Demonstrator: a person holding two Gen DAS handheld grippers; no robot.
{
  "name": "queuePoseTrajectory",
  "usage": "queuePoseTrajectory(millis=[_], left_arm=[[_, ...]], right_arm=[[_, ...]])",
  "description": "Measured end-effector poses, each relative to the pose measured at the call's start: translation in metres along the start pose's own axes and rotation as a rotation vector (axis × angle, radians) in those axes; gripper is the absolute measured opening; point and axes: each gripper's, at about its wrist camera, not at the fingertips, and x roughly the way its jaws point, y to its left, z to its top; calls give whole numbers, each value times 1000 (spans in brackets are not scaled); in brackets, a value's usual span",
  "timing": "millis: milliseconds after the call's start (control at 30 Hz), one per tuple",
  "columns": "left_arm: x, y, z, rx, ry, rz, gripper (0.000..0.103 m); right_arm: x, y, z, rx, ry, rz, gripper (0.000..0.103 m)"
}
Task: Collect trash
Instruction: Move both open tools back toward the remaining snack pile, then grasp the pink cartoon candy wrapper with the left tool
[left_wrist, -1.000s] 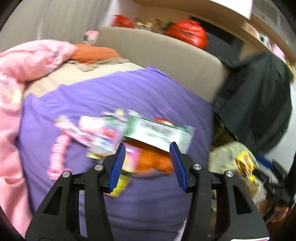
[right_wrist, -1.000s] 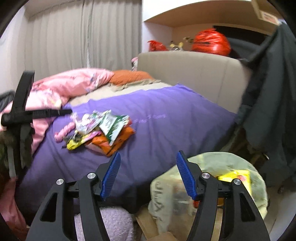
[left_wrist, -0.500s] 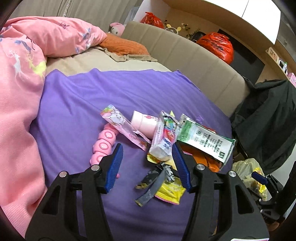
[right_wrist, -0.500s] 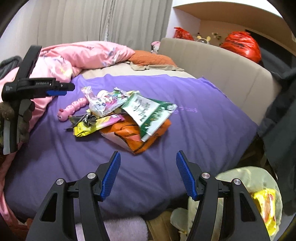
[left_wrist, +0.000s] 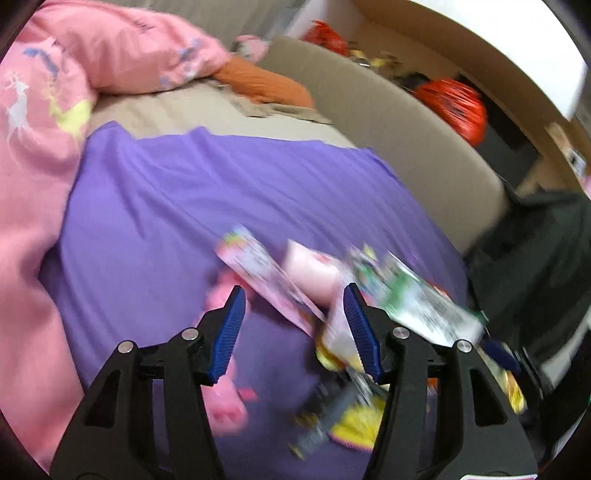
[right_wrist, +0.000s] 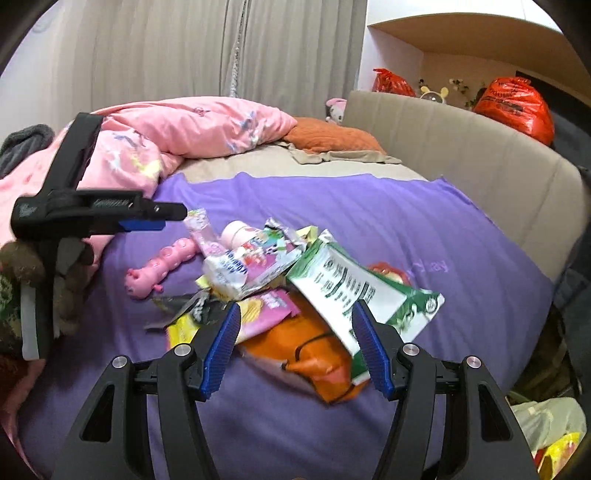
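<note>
A heap of trash lies on the purple sheet (right_wrist: 369, 214): a green-and-white packet (right_wrist: 354, 291), an orange bag (right_wrist: 314, 354), a pink-and-white wrapper (right_wrist: 255, 266), a small pink bottle (right_wrist: 240, 230) and yellow (right_wrist: 181, 328) and dark wrappers (right_wrist: 188, 306). My right gripper (right_wrist: 296, 306) is open over the near edge of the heap, holding nothing. My left gripper (left_wrist: 292, 291) is open too, above a long pink wrapper (left_wrist: 258, 266) and the bottle (left_wrist: 310, 269); this view is blurred. From the right wrist the left gripper (right_wrist: 159, 214) shows side-on, left of the heap.
A pink caterpillar toy (right_wrist: 159, 266) lies left of the heap. A pink duvet (right_wrist: 192, 125) and an orange pillow (right_wrist: 332, 138) cover the far side, against a beige headboard (right_wrist: 461, 147). A pale bag with rubbish (right_wrist: 546, 424) sits off the bed's near right corner; dark clothing (left_wrist: 535, 258) hangs at right.
Both grippers have moved in over the bed toward the heap, which now looks larger and closer. The right gripper has left the pale bag behind. Neither has taken hold of anything.
</note>
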Motion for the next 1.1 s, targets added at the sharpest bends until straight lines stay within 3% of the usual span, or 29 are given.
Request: queuePoseTrajectory(millis=[133,300,333,367,433,633,800,933,1100], left_arm=[[25,11,13,-79,9,92,58],[52,13,18,-79,48,110,60],[56,12,18,-77,55,115,56],[59,13,18,-80,60,109,38],[56,13,14,-61,57,89,22],[6,-1,17,-16,-32,-14,17],[-25,-43,20,184,-93,75,17],[-29,-40,23,179,-96,91,17],[-40,-12,34,152,-127,211,18]], right_arm=[[-1,-3,1,-13,-2,-14,59],[-5,-25,-9,5,4,-49,59],[-5,-32,-11,23,7,-49,59],[-6,-35,-11,32,7,-46,59],[-7,-41,-10,43,3,-38,59],[-5,-26,10,-85,6,-10,59],[22,-12,33,-138,43,14,59],[46,-9,47,-31,87,99,59],[84,0,49,182,116,140,59]])
